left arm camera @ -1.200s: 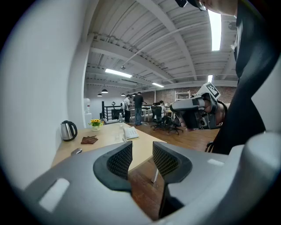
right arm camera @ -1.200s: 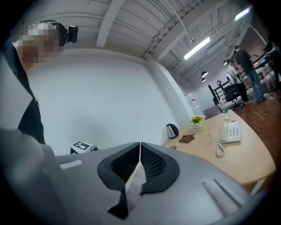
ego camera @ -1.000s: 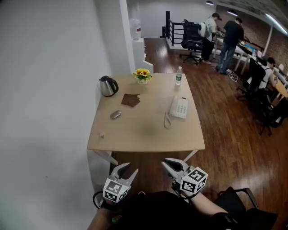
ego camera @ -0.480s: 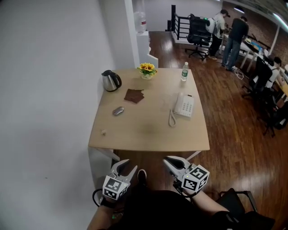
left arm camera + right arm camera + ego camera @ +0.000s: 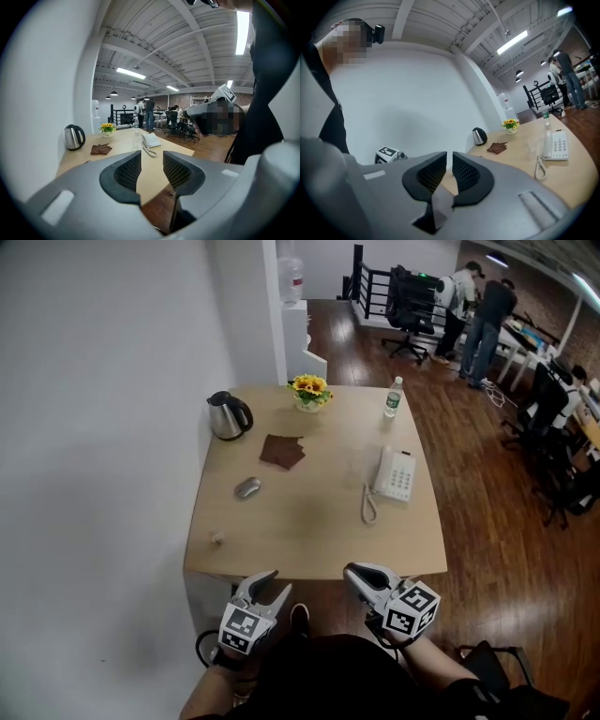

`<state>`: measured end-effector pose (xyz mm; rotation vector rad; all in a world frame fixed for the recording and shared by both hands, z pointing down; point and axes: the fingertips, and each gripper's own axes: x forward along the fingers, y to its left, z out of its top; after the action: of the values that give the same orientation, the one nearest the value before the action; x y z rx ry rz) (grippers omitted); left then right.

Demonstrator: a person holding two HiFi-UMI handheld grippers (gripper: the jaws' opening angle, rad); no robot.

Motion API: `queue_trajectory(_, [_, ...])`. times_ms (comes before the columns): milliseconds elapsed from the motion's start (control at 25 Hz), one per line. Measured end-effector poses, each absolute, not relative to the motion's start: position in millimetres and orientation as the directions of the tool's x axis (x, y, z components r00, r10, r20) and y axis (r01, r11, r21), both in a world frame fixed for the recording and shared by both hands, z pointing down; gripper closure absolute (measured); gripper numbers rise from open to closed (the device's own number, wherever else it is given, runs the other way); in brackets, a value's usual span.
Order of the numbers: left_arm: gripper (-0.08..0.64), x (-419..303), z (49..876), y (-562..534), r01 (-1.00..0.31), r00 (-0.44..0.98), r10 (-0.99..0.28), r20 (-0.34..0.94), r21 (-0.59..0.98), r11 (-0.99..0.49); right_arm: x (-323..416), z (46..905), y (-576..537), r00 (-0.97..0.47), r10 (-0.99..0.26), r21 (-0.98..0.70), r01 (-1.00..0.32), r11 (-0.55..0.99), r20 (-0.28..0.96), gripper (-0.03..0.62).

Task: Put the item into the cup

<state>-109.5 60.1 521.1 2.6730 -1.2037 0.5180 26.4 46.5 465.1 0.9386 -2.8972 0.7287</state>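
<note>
A small pale item point(image 5: 217, 537) lies near the left front corner of the wooden table point(image 5: 309, 521). A clear cup point(image 5: 135, 141) stands mid-table by the phone, and it also shows faintly as the cup point(image 5: 532, 144) in the right gripper view. Both grippers hang in front of the table's near edge, well short of the item and the cup. My left gripper point(image 5: 278, 581) point(image 5: 151, 154) is open with nothing between its pads. My right gripper point(image 5: 349, 570) point(image 5: 449, 154) shows only a narrow gap between its pads, also with nothing in it.
On the table stand a kettle point(image 5: 228, 414), a flower pot point(image 5: 309, 393), a water bottle point(image 5: 393, 399), a white phone point(image 5: 394, 474), a brown cloth point(image 5: 282, 451) and a mouse point(image 5: 247, 487). A white wall point(image 5: 103, 427) runs along the left. People point(image 5: 486, 301) stand far back right.
The table has come nearer and sits lower in the head view. Both grippers keep about the same place and opening.
</note>
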Motion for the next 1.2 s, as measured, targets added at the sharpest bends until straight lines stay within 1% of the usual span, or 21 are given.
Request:
queue_trajectory(440, [0.42,-172.0,535.7,-26.4,-0.718,0.643,-0.66,0.389,0.005,-0.696,-19.6,481.2,-36.7,-0.776,-0.595,-0.432,-0.619,0.656,0.208,0.545])
queue_trajectory(600, [0.42,-194.2,550.1,-46.4,-0.742,0.612,-0.669,0.421,0.014,-0.67,-32.3,488.9,-52.6,-0.778,-0.587,-0.42,-0.62,0.663,0.223,0.545])
queue_trajectory(800, [0.42,-201.5,560.4,-62.3,-0.75,0.597,-0.665,0.448,0.016,-0.662,-51.1,507.3,-66.0,-0.801,-0.542,-0.419,-0.597,0.685,0.255,0.545])
queue_trajectory(1000, [0.42,-216.4,574.1,-83.4,-0.795,0.547,-0.693,0.47,0.032,-0.605,-63.4,514.8,-80.0,-0.828,-0.496,-0.426,-0.56,0.71,0.261,0.545])
queue_trajectory(1200, [0.42,-266.7,617.2,-91.9,-0.837,0.434,-0.692,0.577,-0.024,-0.546,-80.4,513.8,-87.4,-0.854,-0.444,-0.416,-0.52,0.746,0.272,0.545])
